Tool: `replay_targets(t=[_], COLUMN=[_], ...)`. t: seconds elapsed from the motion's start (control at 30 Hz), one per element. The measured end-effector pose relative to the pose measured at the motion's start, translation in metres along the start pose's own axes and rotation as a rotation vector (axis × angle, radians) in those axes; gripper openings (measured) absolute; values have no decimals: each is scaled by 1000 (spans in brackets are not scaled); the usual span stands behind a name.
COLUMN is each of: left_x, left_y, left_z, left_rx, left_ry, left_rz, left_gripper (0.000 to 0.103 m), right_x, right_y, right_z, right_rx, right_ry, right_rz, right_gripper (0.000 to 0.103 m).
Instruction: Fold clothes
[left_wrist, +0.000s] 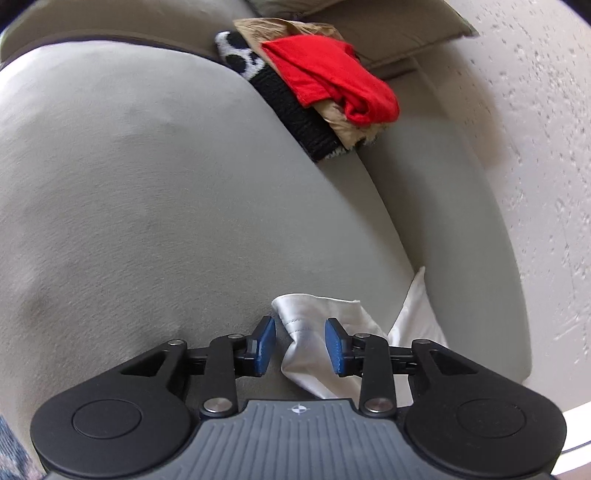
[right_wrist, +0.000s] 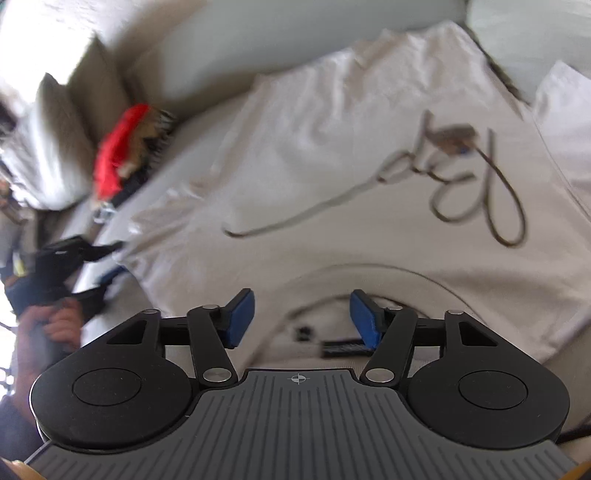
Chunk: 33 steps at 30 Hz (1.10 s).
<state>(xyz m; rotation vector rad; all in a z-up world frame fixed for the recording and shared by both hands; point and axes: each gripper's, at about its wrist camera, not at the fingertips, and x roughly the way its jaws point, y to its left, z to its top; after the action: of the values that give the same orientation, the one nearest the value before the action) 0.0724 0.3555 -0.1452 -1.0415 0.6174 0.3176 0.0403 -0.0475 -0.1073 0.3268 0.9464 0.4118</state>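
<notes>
A white T-shirt (right_wrist: 332, 140) with a dark line drawing lies spread on the grey sofa seat (right_wrist: 162, 177); the right wrist view is blurred. My right gripper (right_wrist: 301, 317) is open just above the shirt's collar (right_wrist: 369, 275). My left gripper (left_wrist: 300, 341) is open, with a bunched white corner of the shirt (left_wrist: 310, 314) between its blue pads, not clamped. The left gripper also shows in the right wrist view (right_wrist: 92, 251) at the shirt's left edge, held by a hand.
A pile of folded clothes, red (left_wrist: 332, 77) on tan on black-and-white knit (left_wrist: 291, 110), sits at the sofa's back corner, also in the right wrist view (right_wrist: 122, 147). A cushion (left_wrist: 388, 26) lies behind it. A textured white wall (left_wrist: 535, 129) is on the right.
</notes>
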Motion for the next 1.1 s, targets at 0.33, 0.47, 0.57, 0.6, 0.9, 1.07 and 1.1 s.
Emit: replay_targets(t=[0.33, 0.47, 0.57, 0.6, 0.9, 1.07, 1.1], left_x=[2, -7, -9, -5, -40, -36, -23], left_y=[-9, -8, -8, -8, -11, -53, -60], left_z=[-1, 0, -2, -2, -5, 10, 13], left_rx=[108, 123, 142, 150, 172, 401, 435], left_ry=[-84, -128, -126, -105, -110, -154, -129], left_rz=[29, 15, 79, 107, 120, 42, 34], left_gripper=[1, 1, 1, 2, 43, 49, 51], right_x=[45, 47, 41, 43, 23, 8, 5], right_y=[83, 88, 79, 76, 20, -17, -25], right_z=[-36, -38, -29, -26, 5, 21, 24], right_rx=[-549, -569, -498, -481, -116, 117, 164], right_ry=[58, 64, 136, 152, 116, 65, 54], right_rz=[50, -7, -1, 7, 112, 167, 177], right_gripper=[26, 2, 2, 2, 50, 49, 49])
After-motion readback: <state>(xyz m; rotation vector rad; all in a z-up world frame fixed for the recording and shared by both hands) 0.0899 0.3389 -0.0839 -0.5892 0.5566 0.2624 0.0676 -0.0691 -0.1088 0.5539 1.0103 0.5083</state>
